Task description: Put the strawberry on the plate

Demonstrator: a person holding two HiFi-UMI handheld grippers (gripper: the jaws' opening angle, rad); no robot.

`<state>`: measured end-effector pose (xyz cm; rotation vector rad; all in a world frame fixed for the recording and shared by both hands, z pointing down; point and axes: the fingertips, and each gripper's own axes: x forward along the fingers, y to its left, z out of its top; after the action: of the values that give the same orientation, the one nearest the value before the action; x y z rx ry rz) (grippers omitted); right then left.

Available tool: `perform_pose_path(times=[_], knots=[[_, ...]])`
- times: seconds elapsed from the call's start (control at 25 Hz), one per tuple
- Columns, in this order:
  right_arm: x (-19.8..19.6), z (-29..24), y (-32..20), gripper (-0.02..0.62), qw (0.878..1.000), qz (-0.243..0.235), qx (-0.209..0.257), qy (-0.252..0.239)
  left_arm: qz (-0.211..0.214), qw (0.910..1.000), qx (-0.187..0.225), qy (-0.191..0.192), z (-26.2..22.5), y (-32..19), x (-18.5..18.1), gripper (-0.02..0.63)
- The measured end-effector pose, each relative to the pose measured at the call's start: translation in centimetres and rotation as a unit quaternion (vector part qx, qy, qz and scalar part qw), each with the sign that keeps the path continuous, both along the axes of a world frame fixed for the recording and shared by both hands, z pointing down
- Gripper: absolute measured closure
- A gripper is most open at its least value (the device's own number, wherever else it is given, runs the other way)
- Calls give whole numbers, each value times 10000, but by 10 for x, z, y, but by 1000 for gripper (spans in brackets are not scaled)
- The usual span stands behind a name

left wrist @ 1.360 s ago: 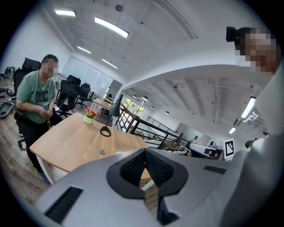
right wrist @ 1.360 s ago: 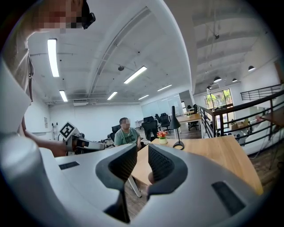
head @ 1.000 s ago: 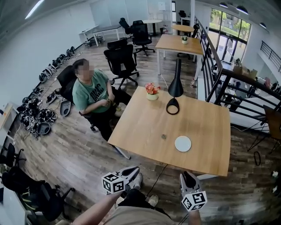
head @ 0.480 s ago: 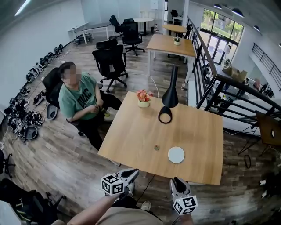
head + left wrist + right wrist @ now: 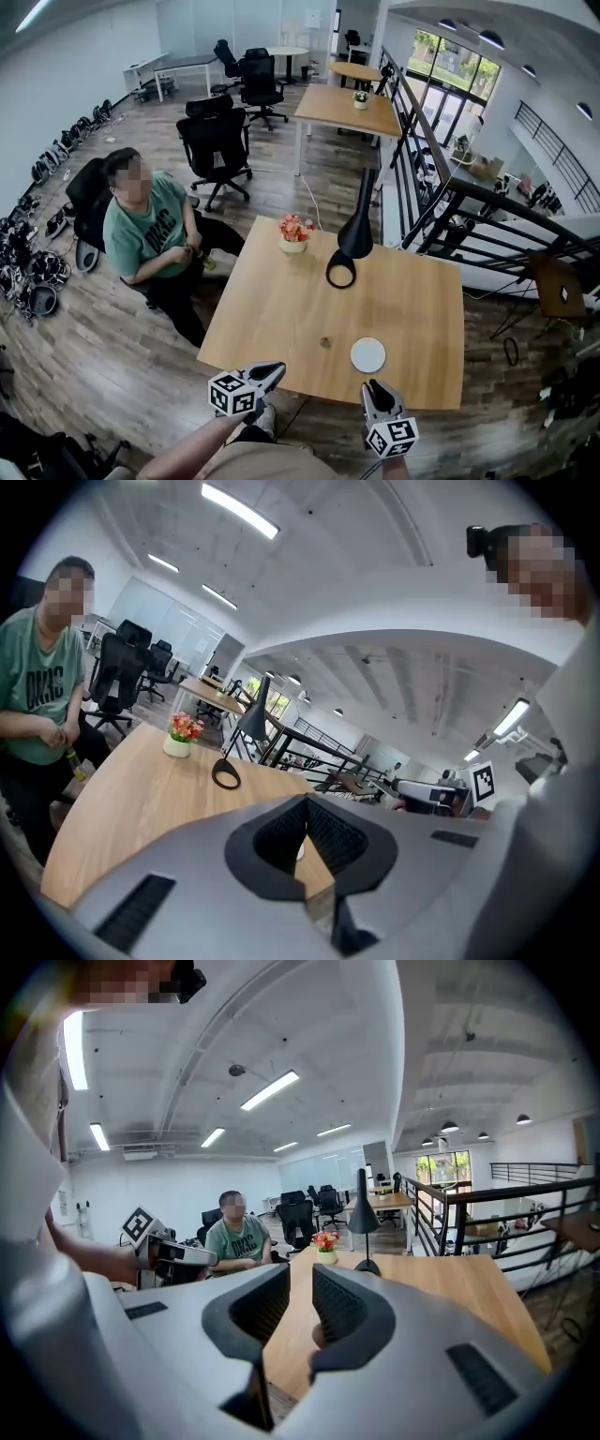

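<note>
Handling: strawberry (image 5: 325, 343) judged light, soft and easily bruised, skin a little slick. Wants a gentle pinch across its widest part, not the tip.
Location: strawberry lies on the desk (image 5: 272, 309) near the front edge, just left of the plate (image 5: 367, 354) and not touching it.
Plate: white, nothing on it yet.
Left gripper (image 5: 270, 371): jaws together at the tips, nothing between them; at the desk's near edge.
Right gripper (image 5: 375, 388): jaws closed down, empty; at the same edge, just short of the plate.
Head view only: strawberry-to-plate layout; fruit too small there to read the stem end.
Gripper views only: jaw state up close; lamp (image 5: 362, 1206) and flower pot (image 5: 325, 1242) seen from low. Strawberry not made out in either.
</note>
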<state>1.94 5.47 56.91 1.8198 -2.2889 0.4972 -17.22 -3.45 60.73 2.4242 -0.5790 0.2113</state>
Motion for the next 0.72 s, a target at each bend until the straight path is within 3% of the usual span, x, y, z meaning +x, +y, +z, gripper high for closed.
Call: perform_pose_path(times=[0.4, 0.72], knots=[[-19, 5, -41, 532, 9993, 273, -220, 116, 203, 9996, -192, 81, 20, -37, -24, 603], [-34, 22, -64, 532, 9973, 349, -571, 302, 319, 9995, -78, -42, 37, -62, -53, 603]])
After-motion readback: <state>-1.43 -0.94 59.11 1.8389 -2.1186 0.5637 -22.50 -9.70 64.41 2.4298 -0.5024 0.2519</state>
